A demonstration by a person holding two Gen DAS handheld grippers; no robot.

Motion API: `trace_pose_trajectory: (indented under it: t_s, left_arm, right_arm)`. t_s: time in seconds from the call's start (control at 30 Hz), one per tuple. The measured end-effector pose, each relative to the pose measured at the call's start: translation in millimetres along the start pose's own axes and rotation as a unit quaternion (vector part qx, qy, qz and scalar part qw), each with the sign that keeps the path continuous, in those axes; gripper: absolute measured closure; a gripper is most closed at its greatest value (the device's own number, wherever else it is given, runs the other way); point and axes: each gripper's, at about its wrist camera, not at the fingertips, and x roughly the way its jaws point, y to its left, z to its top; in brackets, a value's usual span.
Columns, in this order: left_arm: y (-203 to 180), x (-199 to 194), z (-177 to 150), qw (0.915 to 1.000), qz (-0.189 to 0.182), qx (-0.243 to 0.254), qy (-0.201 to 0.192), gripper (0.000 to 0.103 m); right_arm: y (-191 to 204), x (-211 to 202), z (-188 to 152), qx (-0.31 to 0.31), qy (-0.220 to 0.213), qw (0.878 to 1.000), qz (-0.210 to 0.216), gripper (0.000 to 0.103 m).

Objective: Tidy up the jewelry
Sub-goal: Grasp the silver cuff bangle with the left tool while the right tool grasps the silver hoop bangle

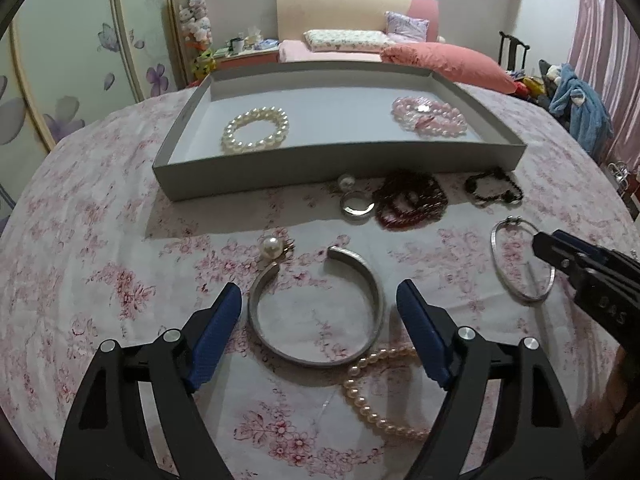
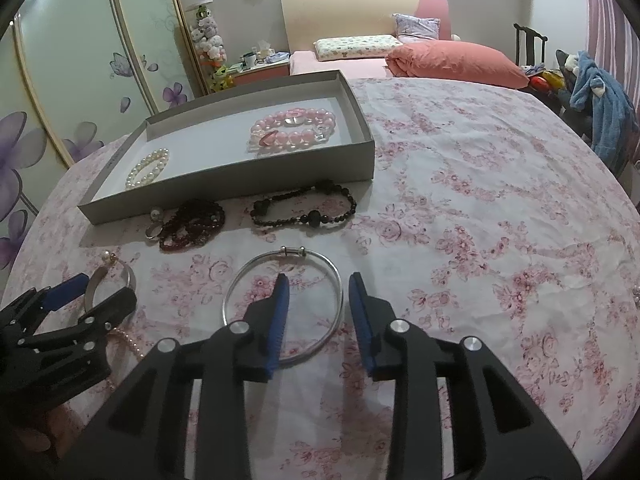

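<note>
A: Since only two pieces sit in the tray (image 1: 188,120), pearl bracelet (image 1: 256,131) and pink beads (image 1: 430,116), it's early, right?

B: Yes. Left claw (image 1: 320,312) open, cuff (image 1: 316,308) between its fingers on the cloth, ungripped. Right claw (image 2: 316,304) partly open, straddling the bangle (image 2: 282,308) rim, not pinching. Ahead of both claws: ring (image 1: 356,204), red beads (image 1: 412,202), black beads (image 2: 304,208). Pearl strand (image 1: 376,392) under left claw.

Round counter (image 1: 100,240) draped in a pink-flowered white cloth. Directly on it: shallow grey tray (image 1: 340,168) at the far side; just before the tray, a small silver ring (image 1: 354,205), dark red bead strands (image 1: 412,200), black bead bracelet (image 1: 494,189); nearer, open silver cuff (image 1: 316,308), pearl earring (image 1: 271,246), thin silver bangle (image 2: 282,304), pearl strand (image 1: 372,396).
</note>
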Motion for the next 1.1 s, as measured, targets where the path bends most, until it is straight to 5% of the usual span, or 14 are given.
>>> trace_pose_trajectory:
  t_s: [0.07,0.23,0.6,0.9,1.1]
  left_arm:
    - [2,-1,1,1.0,0.001,-0.003,-0.003,0.034]
    - [19,-2,0,0.9999,0.009,-0.01,-0.004,0.035]
    - [49,-5,-3,0.9994,0.026,-0.022,-0.001,0.034]
    - [49,-3,-3,0.9994,0.029,-0.021,0.002,0.028]
    - [49,-4,-3,0.9993,0.03,-0.021,0.003,0.028]
  right_arm:
    - [0,0,0,-0.001,0.0,1.0,0.002,0.069]
    - [3,-2,-2,-0.005,0.001,1.0,0.008,0.065]
    - [18,1,0,-0.031,0.012,0.999,0.024,0.027]
    - [28,16,0,-0.058,0.032,0.998,-0.007,0.023]
    - [29,16,-1,-0.071,0.03,0.997,-0.015,0.029]
